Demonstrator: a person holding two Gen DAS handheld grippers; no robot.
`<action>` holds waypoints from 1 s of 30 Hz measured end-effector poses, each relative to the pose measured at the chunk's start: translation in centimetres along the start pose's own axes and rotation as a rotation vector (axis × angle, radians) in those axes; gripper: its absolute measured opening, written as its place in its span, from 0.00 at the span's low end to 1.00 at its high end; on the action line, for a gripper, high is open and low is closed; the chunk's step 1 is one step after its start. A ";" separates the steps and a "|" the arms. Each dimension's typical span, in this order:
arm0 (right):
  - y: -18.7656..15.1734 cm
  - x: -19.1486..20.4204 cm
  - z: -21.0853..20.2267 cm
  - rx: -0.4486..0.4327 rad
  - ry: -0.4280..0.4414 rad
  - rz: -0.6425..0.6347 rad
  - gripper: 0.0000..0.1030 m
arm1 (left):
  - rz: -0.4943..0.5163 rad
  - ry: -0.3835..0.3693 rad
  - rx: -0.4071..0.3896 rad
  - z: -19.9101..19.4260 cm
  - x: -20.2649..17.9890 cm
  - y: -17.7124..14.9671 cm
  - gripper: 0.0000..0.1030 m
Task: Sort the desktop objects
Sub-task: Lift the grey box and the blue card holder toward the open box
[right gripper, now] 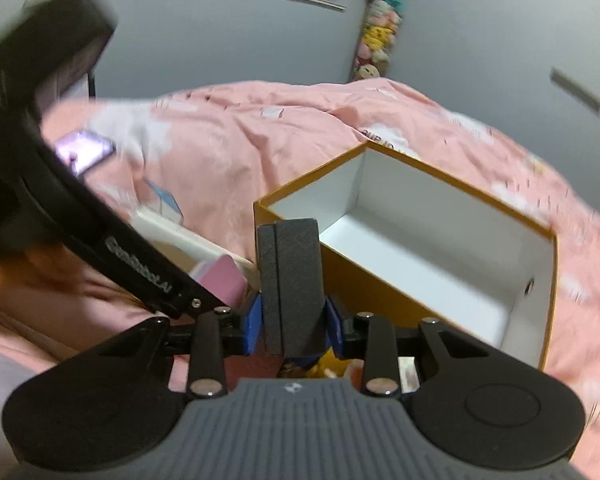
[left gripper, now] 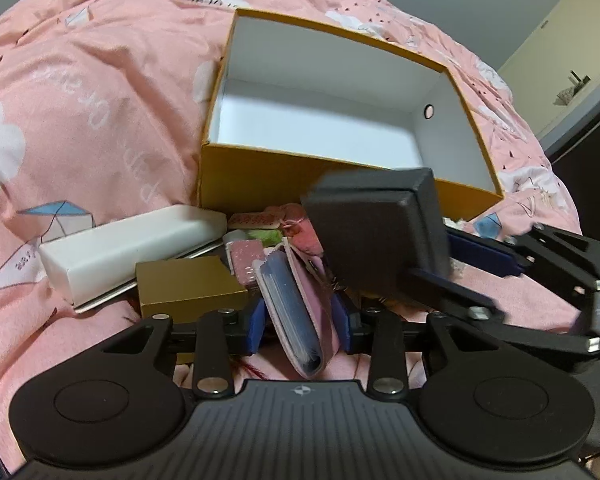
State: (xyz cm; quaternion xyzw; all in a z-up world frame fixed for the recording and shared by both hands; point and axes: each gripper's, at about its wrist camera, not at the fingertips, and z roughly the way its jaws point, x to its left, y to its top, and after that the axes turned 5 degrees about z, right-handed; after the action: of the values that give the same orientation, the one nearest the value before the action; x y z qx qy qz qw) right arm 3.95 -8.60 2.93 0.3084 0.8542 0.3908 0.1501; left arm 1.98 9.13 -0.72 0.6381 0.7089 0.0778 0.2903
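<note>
Blue fingers point(right gripper: 254, 322) of the right gripper point(right gripper: 294, 326) clamp a black case point(right gripper: 294, 284) just before the open box point(right gripper: 452, 200); the left gripper point(left gripper: 300, 320) pinches a pink wallet point(left gripper: 300, 312) nearer still. Step in hand looks like loading: next, carry the case over the box's near wall and release.

left gripper point(left gripper: 300, 322) clamps pink card wallet point(left gripper: 296, 304); black box point(left gripper: 376, 232) w/ right gripper point(left gripper: 456, 276), by orange box point(left gripper: 260, 178).

Matt cardboard box point(left gripper: 236, 176), white inside; wrinkled cotton-like pink sheet point(left gripper: 100, 92); textured matt black case point(right gripper: 296, 280).
</note>
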 end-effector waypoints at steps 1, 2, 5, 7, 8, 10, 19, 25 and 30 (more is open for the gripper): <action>0.0 -0.5 -0.6 0.007 0.018 0.043 0.35 | 0.012 -0.005 -0.008 -0.1 -0.2 0.0 0.36; 0.0 -1.1 -1.1 0.016 0.039 0.093 0.35 | 0.028 -0.014 -0.016 -0.3 -0.6 0.0 0.36; -0.7 -2.7 -2.2 0.063 0.054 0.218 0.34 | 0.059 -0.036 -0.023 -0.4 -1.4 0.0 0.36; -1.4 -3.4 -1.8 0.088 0.039 0.268 0.34 | 0.057 -0.034 -0.008 0.1 -1.6 0.0 0.36; -1.7 -3.6 -1.3 0.103 0.027 0.276 0.35 | 0.051 -0.032 0.004 0.5 -1.6 0.0 0.36; -3.0 -3.4 -1.1 0.126 0.027 0.299 0.35 | 0.033 -0.031 0.032 1.3 -1.6 -0.1 0.35; -3.2 -3.6 0.1 0.158 0.018 0.248 0.38 | 0.047 0.004 0.021 1.3 -1.9 -0.5 0.27; -2.7 -3.1 0.1 0.219 0.030 0.154 0.38 | 0.188 0.150 -0.036 -0.1 -4.3 -0.6 0.23; -1.3 -3.4 -1.3 0.202 0.050 0.150 0.36 | 0.222 0.137 -0.068 -1.7 -4.8 -0.1 0.20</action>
State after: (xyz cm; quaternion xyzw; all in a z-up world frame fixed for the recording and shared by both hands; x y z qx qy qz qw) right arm 5.40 -12.21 2.82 0.3751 0.8671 0.3207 0.0672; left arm 1.13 5.00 2.13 0.6955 0.6491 0.1770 0.2522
